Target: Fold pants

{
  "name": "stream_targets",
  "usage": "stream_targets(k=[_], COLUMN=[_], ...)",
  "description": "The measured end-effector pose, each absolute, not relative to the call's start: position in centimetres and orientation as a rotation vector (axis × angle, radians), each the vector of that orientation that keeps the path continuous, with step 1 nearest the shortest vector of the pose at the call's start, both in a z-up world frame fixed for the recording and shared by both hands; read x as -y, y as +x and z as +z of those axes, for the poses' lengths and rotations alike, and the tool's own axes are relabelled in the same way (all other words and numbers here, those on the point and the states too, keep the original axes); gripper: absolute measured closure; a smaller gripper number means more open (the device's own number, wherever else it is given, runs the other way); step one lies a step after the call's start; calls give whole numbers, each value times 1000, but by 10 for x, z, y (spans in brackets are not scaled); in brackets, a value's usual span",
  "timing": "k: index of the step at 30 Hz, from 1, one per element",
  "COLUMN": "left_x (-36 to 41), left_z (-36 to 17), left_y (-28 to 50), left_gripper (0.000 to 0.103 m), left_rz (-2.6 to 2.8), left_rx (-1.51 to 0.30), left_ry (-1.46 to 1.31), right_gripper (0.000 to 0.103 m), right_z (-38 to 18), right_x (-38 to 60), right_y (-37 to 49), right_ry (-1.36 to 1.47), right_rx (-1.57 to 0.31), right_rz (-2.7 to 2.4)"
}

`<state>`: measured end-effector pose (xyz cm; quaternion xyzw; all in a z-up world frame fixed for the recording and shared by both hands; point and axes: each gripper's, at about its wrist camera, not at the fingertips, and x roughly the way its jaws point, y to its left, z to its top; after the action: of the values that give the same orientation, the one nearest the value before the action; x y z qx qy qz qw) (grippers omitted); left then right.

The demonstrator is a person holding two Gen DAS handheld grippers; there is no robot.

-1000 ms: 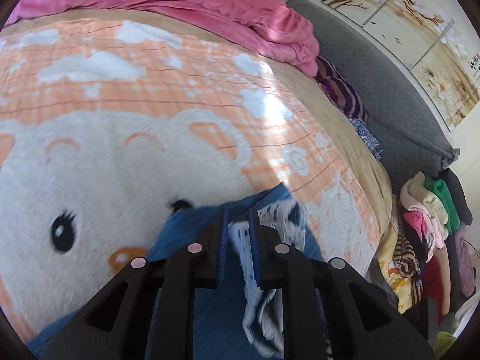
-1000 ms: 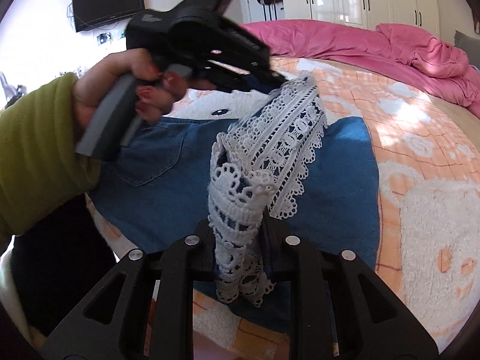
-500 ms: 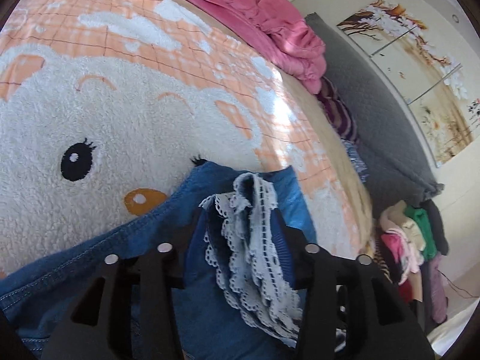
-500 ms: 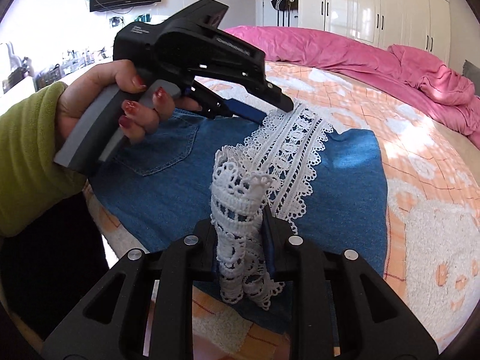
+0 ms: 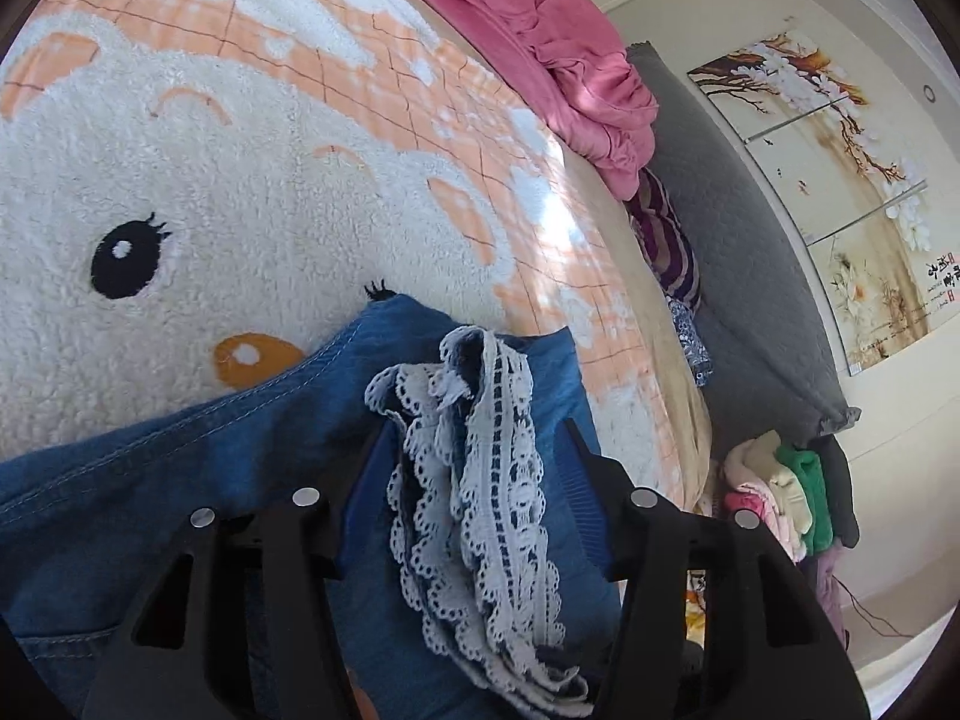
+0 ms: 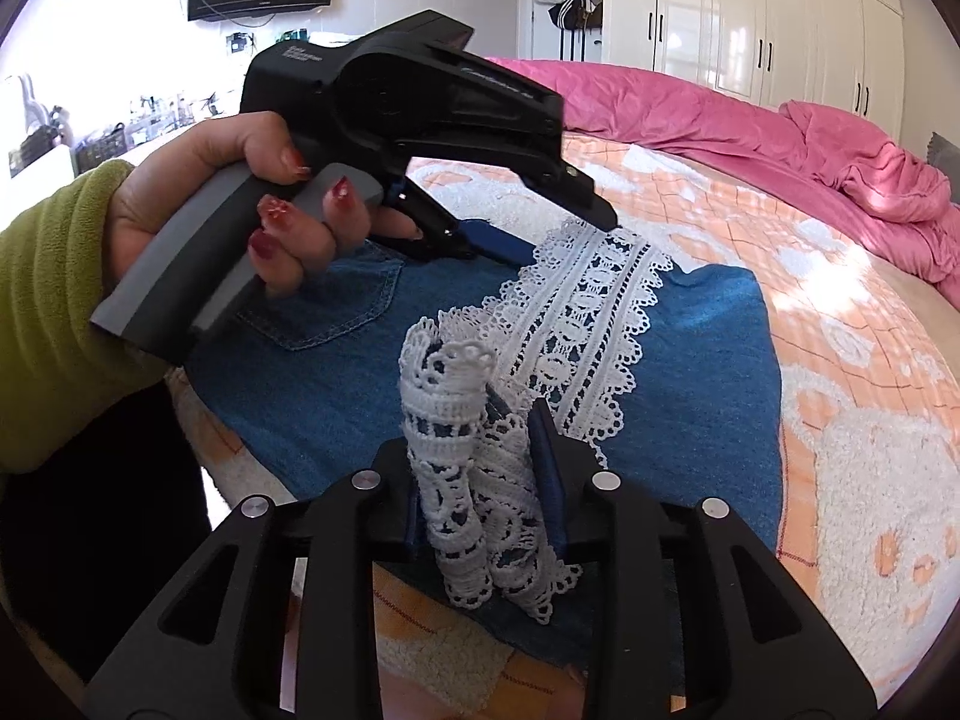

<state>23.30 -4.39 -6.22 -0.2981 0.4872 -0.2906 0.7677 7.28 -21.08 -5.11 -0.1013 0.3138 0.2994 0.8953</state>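
Note:
Blue denim pants [image 6: 690, 372] with a white lace hem [image 6: 588, 330] lie folded on the bed. My left gripper [image 5: 474, 456] is open, its jaws wide apart on either side of the lace hem [image 5: 486, 480], which rests loose on the denim [image 5: 180, 480]. The left gripper also shows in the right wrist view [image 6: 564, 228], with its tips at the far end of the lace. My right gripper [image 6: 474, 450] is shut on the near end of the lace hem [image 6: 462, 420], bunched upright between its fingers.
The bed has an orange and white fleece blanket [image 5: 240, 180] with a cartoon face. A pink duvet [image 6: 780, 138] lies along the far side. A grey headboard [image 5: 750, 276] and a pile of clothes [image 5: 786, 492] are on the right. White wardrobes [image 6: 750, 30] stand behind.
My left gripper has opened and let go of the lace hem, which now lies on the denim. My right gripper stays shut on its end of the lace.

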Motion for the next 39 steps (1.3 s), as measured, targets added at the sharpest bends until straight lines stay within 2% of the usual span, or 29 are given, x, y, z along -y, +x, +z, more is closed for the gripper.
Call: stream_targets(k=[2,3,5,11,14,18,25,33,34,35,36,38,39], left_x=[49,51,51,32,26,16,3,-24,-24,-23,-23,-20,-20], left_z=[-64,-64,-63,-37,-44,-58,-46,-13,-12,-13,-14,-15,-16], left_y=[235,235,234,221,223,226,219,180,173,169,164,155,153], left_gripper=[83,88,90,90,90,88,84,85,85,84,83,74,73], left_rz=[-613,-606,-601,-569,-508,-474,-435,-361,-355,-354,-346,-336,-340], left_rx=[-1060,-1057,-1048,-970,-1002,-1039,-986,-883,-885,-888,-892,-901,-904], left_ry=[-631,-621,-624,-588,-540,-564,-518,-488,-475,-463,-451,-428,-428], right_gripper=[79,79,84,85,82,72,55,55,58,75,82,91,94], right_z=[-52,-52,-52,-42,-47,-53,-41,-36,-37,-38,-39,-37,-37], right_x=[209,208,208,199,187,181,203,212,211,208,203,195,193], right_y=[73,73,72,70,73,67,57,54,56,56,57,53,49], right_ry=[-220,-221,-227,-244,-265,-292,-149,-121,-114,-122,-143,-187,-213], right_rx=[-651,-653,-653,-620,-650,-659,-667,-681,-689,-697,-708,-692,-682], right_rz=[620,619,612,648,669,705,797,736,743,742,748,765,758])
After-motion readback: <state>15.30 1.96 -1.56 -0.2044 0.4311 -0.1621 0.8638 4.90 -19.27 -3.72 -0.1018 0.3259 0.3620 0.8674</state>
